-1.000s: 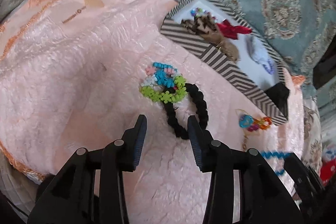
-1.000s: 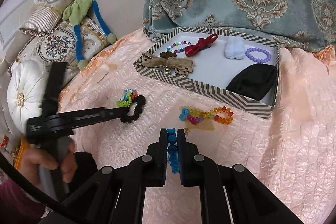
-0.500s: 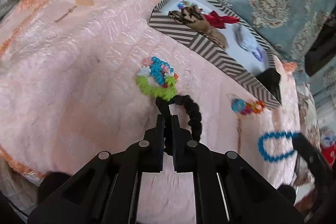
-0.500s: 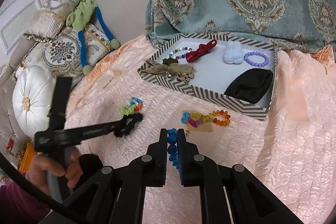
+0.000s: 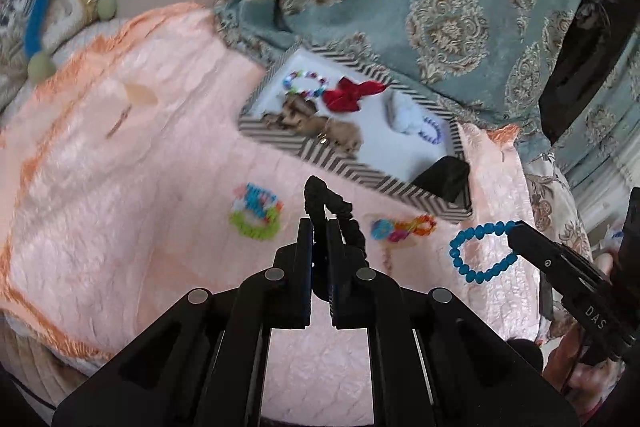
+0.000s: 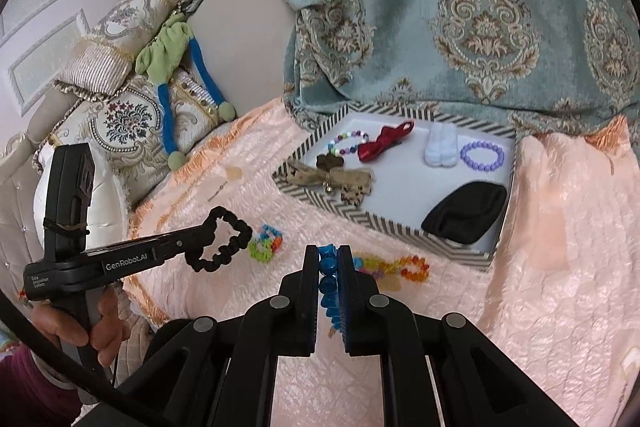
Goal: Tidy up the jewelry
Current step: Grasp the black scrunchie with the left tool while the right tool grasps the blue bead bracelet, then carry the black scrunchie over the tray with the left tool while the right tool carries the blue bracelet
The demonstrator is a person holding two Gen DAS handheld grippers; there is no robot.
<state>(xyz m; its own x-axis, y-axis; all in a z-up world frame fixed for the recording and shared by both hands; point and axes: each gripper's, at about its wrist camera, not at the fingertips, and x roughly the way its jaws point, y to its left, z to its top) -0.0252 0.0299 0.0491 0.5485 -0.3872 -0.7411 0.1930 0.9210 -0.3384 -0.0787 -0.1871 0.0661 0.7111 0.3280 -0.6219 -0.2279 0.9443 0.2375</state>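
left gripper (image 5: 319, 227) clamped black scrunchie (image 5: 334, 211), lifted off pink cover at frame centre | right gripper (image 6: 329, 259) clamped blue bead bracelet (image 6: 327, 269), lower centre | striped tray (image 6: 384, 223) upper right of centre

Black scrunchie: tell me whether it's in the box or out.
Out. The black scrunchie hangs from the left gripper, apart from the striped box.

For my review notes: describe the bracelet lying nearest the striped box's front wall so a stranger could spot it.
On the pink quilt, find the striped box. Just before its front wall lies a multicoloured bead bracelet, alone on the quilt there. Its translucent orange beads separate it from the green-and-blue bead piece further left.
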